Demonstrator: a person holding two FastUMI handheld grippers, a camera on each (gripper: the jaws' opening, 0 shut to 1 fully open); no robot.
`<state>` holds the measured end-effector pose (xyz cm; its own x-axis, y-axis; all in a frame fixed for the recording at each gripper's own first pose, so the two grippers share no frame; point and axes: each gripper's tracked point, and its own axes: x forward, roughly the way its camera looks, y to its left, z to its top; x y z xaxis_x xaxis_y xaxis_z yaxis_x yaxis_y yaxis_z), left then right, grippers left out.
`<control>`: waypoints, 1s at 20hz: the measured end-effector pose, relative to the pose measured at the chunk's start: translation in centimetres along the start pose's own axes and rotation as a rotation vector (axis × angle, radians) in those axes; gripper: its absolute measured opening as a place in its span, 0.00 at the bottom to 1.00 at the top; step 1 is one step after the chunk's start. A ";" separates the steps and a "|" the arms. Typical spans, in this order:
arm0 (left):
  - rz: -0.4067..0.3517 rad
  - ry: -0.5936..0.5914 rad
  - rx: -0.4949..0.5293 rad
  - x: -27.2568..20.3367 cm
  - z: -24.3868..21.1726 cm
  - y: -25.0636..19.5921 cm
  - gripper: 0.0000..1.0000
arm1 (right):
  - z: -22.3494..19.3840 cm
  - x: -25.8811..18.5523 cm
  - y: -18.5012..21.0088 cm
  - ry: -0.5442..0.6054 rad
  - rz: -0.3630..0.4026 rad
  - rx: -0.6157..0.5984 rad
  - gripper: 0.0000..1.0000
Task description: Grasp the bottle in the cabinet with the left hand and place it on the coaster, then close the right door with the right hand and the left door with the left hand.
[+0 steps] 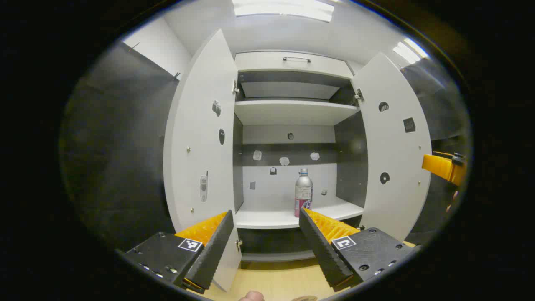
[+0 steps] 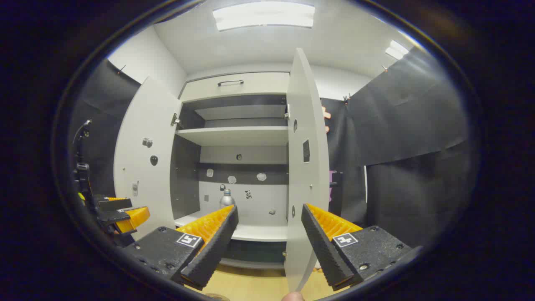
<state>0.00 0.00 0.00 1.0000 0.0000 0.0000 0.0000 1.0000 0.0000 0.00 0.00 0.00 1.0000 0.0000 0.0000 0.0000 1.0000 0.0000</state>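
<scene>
**Left gripper view and right gripper view: task at its start, bottle not yet grasped**

Left gripper view: my left gripper (image 1: 266,240) sits at the bottom centre of the frame, its fingers spread wide and holding nothing. Between and beyond them the cabinet (image 1: 292,62) stands with both doors swung out. The bottle (image 1: 303,192) stands upright on the lower shelf (image 1: 267,218), right of centre in the frame, just above the tip of my right-hand finger and apart from it. The left door (image 1: 200,138) fills the centre-left of the frame; the right door (image 1: 395,142) the centre-right. At the right edge a part of my right gripper (image 1: 443,167) shows past the right door.

Right gripper view: my right gripper (image 2: 268,242) is likewise spread and empty at the bottom centre. The right door (image 2: 306,167) is seen nearly edge-on in the middle of the frame, its lower edge between my two fingers but, as far as I can judge, not touched by them. The bottle (image 2: 227,199) shows only its upper part above my left-hand finger. The left gripper (image 2: 121,215) appears at the lower left.

Progress, as I judge it: nothing is done. The bottle remains in the cabinet, so grasping, placing on the coaster and closing both doors are all left. I cannot make out the coaster with certainty; a round edge at the bottom of the left gripper view may be it.
</scene>
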 end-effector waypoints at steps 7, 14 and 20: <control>0.021 -0.022 -0.004 0.4 0.6 -1.4 0.97 | 0.3 0.0 -0.3 0.014 0.079 0.026 0.99; 0.041 -0.034 0.024 1.4 1.4 -2.3 1.00 | 0.1 -0.5 -2.2 0.039 0.093 0.008 0.99; -0.021 -0.007 0.023 5.4 0.9 -5.4 0.96 | 0.1 -1.4 -3.9 0.014 0.041 0.008 1.00</control>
<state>5.44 -5.37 0.94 0.9997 -0.0215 0.0066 0.0213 0.9995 0.0227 -1.45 -3.90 0.12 0.9990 0.0412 -0.0141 -0.0411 0.9991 0.0088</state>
